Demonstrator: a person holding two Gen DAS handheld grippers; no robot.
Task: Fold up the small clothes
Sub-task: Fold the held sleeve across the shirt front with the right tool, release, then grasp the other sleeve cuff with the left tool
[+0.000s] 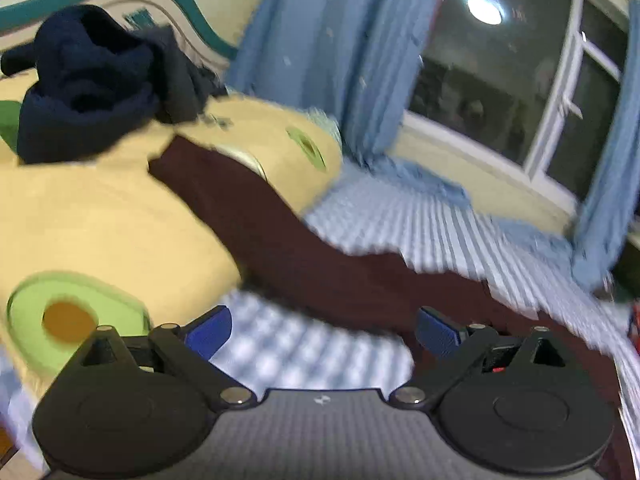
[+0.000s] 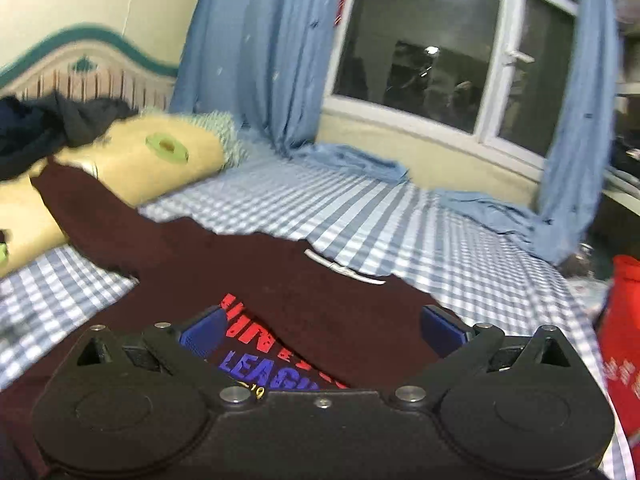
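We take the yellow avocado-print pillow (image 2: 132, 160) as our landmark on the blue-and-white checked bedsheet (image 2: 360, 216). One maroon T-shirt (image 2: 248, 264) lies spread across the sheet: one sleeve reaches up onto the pillow's near edge, and the body stretches away from the pillow toward us, with red and blue lettering (image 2: 256, 344) on its chest. We count one white neck label (image 2: 344, 268) at the collar, on the side of the shirt away from the pillow.

Behind the pillow, against the headboard (image 2: 80, 68), sits one heap of dark navy clothes (image 1: 88, 80), touching the pillow's top. We count two blue curtains (image 2: 256, 48) framing one window (image 2: 420, 48), beyond the pillow's far end. One red bag (image 2: 620, 328) stands well apart from the pillow, at the bed's opposite edge.

Our left gripper (image 1: 322, 330) hangs spread wide, pinching nothing, over bare sheet just beside the pillow's printed avocado (image 1: 68, 316). Our right gripper (image 2: 322, 330) is likewise spread and holding nothing, over the shirt's lettering.
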